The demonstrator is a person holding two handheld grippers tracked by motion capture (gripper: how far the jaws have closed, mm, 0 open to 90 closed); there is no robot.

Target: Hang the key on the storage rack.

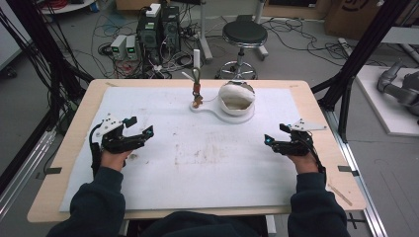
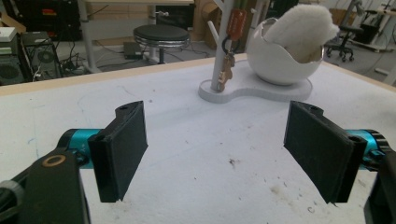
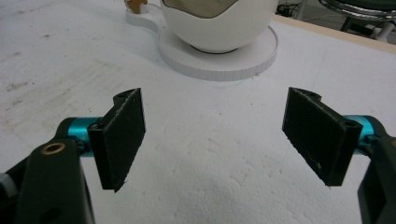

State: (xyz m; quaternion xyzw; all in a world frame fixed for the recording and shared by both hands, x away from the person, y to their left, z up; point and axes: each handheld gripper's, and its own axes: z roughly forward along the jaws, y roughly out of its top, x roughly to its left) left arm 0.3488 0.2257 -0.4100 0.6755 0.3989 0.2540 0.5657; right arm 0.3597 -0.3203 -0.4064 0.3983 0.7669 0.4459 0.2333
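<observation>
Both your grippers, left (image 1: 139, 127) and right (image 1: 274, 134), have jaws apart; grasp the light, dangling brass keys (image 2: 227, 70) by their orange tag (image 2: 236, 22) at far centre.

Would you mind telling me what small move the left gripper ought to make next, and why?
Probably ease the left gripper forward toward the keys hanging on the white stand. Its jaws stand wide open with nothing between them, and bare white mat lies between it and the stand. The right gripper, also open, sits nearer the white bowl that holds a fluffy cloth.
</observation>
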